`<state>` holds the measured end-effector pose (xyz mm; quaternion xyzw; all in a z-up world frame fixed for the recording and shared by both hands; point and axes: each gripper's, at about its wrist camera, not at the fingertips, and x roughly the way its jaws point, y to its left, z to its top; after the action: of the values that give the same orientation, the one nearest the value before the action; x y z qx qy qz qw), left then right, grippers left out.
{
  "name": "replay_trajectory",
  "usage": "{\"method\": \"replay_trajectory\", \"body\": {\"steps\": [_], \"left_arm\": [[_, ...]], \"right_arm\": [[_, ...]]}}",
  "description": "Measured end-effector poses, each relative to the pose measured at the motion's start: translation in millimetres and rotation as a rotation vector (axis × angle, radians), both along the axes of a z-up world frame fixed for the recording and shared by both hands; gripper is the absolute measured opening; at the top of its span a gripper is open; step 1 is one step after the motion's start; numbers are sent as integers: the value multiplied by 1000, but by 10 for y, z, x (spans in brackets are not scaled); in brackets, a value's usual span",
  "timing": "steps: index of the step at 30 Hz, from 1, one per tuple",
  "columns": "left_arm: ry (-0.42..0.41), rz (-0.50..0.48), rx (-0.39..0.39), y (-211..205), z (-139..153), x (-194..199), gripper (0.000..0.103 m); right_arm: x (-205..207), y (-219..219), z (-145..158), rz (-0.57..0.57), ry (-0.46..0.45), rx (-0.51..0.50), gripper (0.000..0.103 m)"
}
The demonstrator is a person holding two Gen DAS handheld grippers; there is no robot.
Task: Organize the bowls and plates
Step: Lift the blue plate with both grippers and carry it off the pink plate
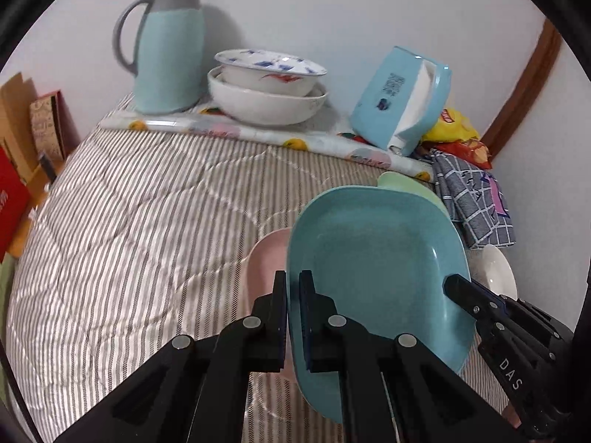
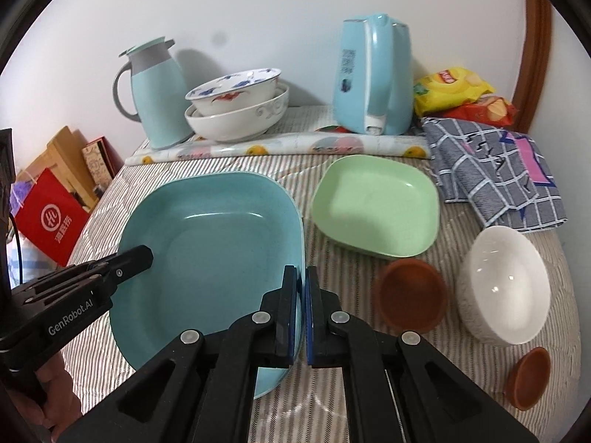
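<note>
Both tools, left (image 1: 292,317) and right (image 2: 301,317), pinch opposite rims of a teal plate (image 2: 218,243), lifted above the desk. Green plate (image 2: 375,206), white bowl (image 2: 504,284), brown saucers (image 2: 410,295) remain unsorted; two bowls (image 2: 236,110) already stacked.

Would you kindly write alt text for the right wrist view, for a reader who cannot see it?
Both grippers clamp a blue plate by opposite rims above a striped cloth: the right gripper on its near right rim, the left gripper on its left. To the right lie a green plate, a white bowl and two brown dishes.
</note>
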<state>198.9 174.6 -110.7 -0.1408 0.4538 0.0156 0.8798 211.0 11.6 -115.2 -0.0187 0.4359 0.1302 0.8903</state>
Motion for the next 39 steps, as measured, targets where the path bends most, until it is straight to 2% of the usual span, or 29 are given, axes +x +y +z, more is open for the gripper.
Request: {"method": "replay_trajectory", "body": {"steps": [14, 24, 32, 34, 37, 38, 39], "left_arm": [[48, 28, -22, 123, -309, 115, 7], [68, 22, 0, 133, -425, 163, 7], [46, 1, 15, 119, -405, 159, 7], [47, -11, 33, 97, -393, 156, 9], [52, -18, 23, 94, -382, 144, 26], [49, -15, 28, 91, -371, 130, 32], [44, -12, 35, 86, -355, 113, 34]], "right_arm": [[194, 131, -302, 23, 44, -23, 4], [296, 189, -455, 38, 69, -50, 5], [314, 209, -537, 43, 69, -67, 10], [315, 208, -532, 46, 69, -66, 10], [297, 207, -533, 50, 77, -65, 14], [289, 202, -537, 50, 82, -64, 19], [273, 195, -541, 51, 86, -61, 22]]}}
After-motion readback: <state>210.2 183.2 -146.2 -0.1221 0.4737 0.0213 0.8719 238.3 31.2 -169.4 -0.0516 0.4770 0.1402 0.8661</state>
